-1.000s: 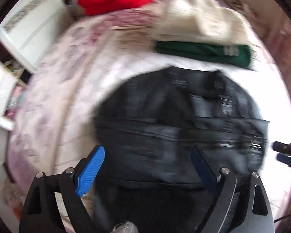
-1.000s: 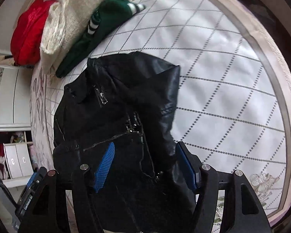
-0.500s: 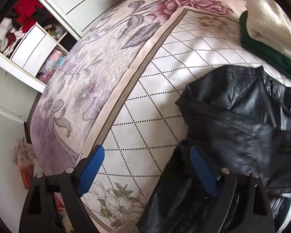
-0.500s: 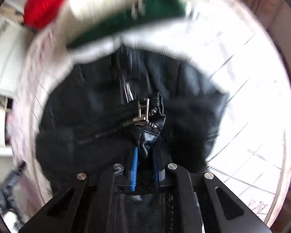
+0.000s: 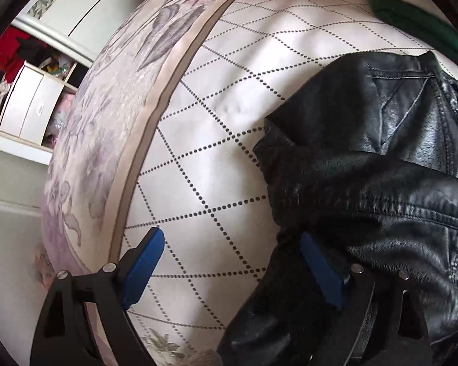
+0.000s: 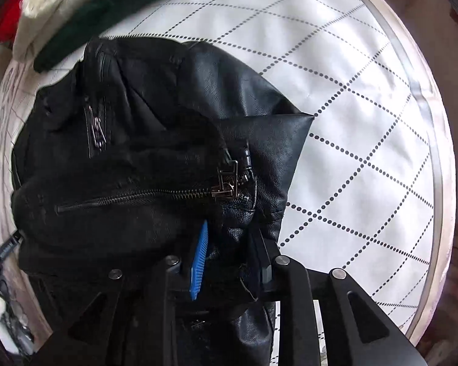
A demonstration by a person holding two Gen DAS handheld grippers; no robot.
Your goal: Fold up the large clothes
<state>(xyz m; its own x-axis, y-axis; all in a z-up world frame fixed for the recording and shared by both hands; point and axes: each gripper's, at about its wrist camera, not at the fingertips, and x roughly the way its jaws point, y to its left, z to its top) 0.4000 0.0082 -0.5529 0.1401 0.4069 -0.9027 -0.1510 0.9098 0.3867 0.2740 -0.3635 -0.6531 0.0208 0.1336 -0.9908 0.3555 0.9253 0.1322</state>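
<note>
Bedspread (image 5: pixel 229 97) under inspection: white quilt with dotted diamond lines, a beige band and a purple floral border running off its left edge. Wardrobe (image 5: pixel 85 9) stands at far left, with an open shelf unit (image 5: pixel 30 106) holding white boxes and assorted clothing. Folded garments lie at the far side of the bed: a green one (image 6: pixel 85 30), a cream one (image 6: pixel 55 3) and a red one (image 6: pixel 6 21), stacked touching. The black leather jacket (image 6: pixel 155 152) lies crumpled on the bed, zipper pull showing near its right edge. My right gripper (image 6: pixel 229 253) is clamped on a fold of the jacket near that zipper. My left gripper (image 5: pixel 232 262) has its fingers (image 5: pixel 143 265) apart, one over bare quilt, the other against the jacket's left edge.
</note>
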